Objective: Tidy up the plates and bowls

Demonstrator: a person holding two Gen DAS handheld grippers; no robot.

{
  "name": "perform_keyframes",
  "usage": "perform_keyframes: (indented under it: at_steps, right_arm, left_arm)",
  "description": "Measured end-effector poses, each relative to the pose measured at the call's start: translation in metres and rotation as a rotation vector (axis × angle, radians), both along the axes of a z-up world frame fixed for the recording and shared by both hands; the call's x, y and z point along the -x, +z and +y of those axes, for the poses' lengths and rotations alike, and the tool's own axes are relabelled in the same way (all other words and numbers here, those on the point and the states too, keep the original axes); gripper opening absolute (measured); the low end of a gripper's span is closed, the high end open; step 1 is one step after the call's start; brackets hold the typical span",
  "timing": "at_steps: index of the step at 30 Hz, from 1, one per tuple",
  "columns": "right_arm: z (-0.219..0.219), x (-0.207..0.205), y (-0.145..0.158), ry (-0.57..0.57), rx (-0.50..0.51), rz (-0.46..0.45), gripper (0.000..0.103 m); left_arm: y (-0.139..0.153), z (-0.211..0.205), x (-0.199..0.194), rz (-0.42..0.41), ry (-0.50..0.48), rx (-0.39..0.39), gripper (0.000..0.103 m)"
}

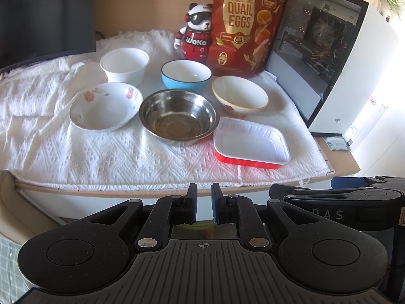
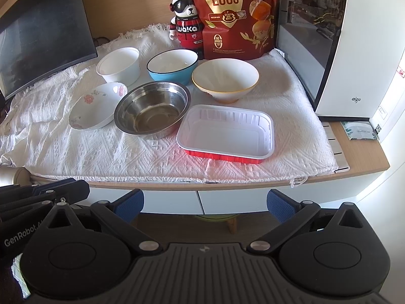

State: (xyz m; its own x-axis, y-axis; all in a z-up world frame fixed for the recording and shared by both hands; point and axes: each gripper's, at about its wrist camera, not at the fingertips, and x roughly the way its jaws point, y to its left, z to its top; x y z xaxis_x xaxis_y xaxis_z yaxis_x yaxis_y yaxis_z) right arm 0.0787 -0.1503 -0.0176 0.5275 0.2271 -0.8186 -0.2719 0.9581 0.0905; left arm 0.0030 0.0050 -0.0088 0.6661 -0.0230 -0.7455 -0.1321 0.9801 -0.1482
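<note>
Both tongs hang off the tabletop's (image 2: 364, 167) near edge, the left tongs (image 1: 204, 204) narrow and empty, the right tongs (image 2: 205, 204) wide and empty, and ahead on the white cloth (image 2: 126, 152) lie a red tray (image 2: 226, 133), a steel bowl (image 2: 152, 109), a flowered dish (image 2: 97, 106), then three bowls behind.

A wooden desk (image 2: 364, 162) carries a white woven cloth (image 2: 126, 152), and beside the cloth's right edge a white computer case (image 2: 354, 76) and a small green packet (image 2: 359, 131) rest directly on the wood.
</note>
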Motion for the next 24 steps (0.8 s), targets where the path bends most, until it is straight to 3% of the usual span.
perform_keyframes:
  at_steps: [18,24]
  right_arm:
    - [0.008,-0.007,-0.002,0.003,0.008,0.005,0.103]
    - [0.013,-0.022,0.000,-0.007,-0.058,-0.049,0.103]
  left_arm:
    - [-0.002,0.024,-0.010,0.019,0.042,0.050,0.014]
    - [-0.003,0.048,-0.021,-0.041,0.075,0.112,0.014]
